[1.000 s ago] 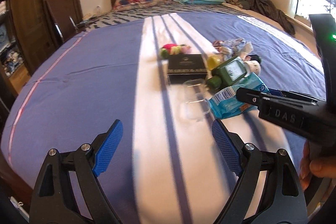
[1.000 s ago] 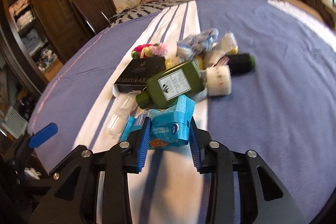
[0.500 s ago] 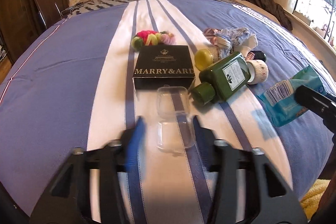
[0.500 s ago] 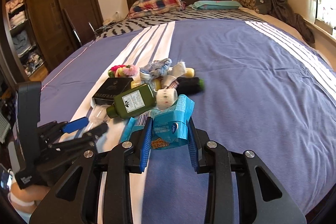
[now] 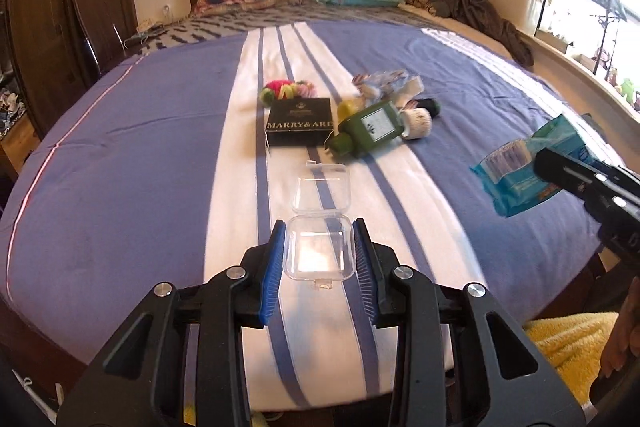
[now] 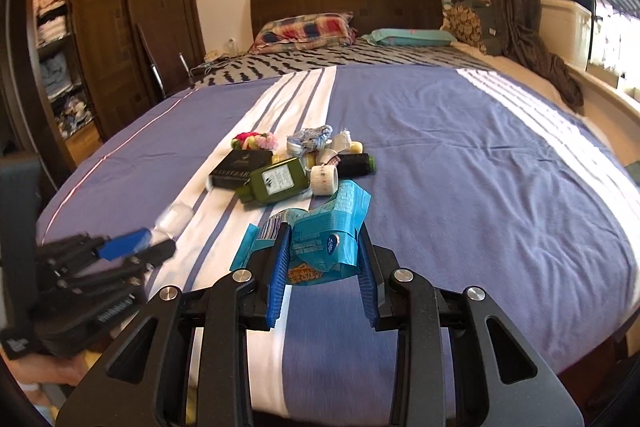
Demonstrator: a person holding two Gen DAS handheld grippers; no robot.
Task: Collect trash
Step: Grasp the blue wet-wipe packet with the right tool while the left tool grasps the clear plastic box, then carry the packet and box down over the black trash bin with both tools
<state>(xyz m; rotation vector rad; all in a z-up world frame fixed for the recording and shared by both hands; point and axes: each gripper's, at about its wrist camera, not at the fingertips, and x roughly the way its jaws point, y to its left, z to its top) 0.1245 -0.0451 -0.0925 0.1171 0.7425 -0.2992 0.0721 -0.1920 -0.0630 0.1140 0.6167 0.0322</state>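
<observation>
Clear plastic case pinched in left hand-held gripper; right hand-held gripper clamps blue wrapper

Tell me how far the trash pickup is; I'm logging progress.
Nothing visibly binned yet. In hand: right gripper clamps the blue wrapper; left gripper closes on the clear case. Left on the bed: bottle, black box, small clutter behind.

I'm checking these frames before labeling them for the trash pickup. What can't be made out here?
- Left gripper, right wrist view: motion blur smears it and the clear plastic case.
- Blue wrapper, right wrist view: crumpled, its print unreadable.
- Small items behind the green bottle, left wrist view: too small and overlapped to identify.
- Right gripper, left wrist view: cut off by the frame edge.
</observation>
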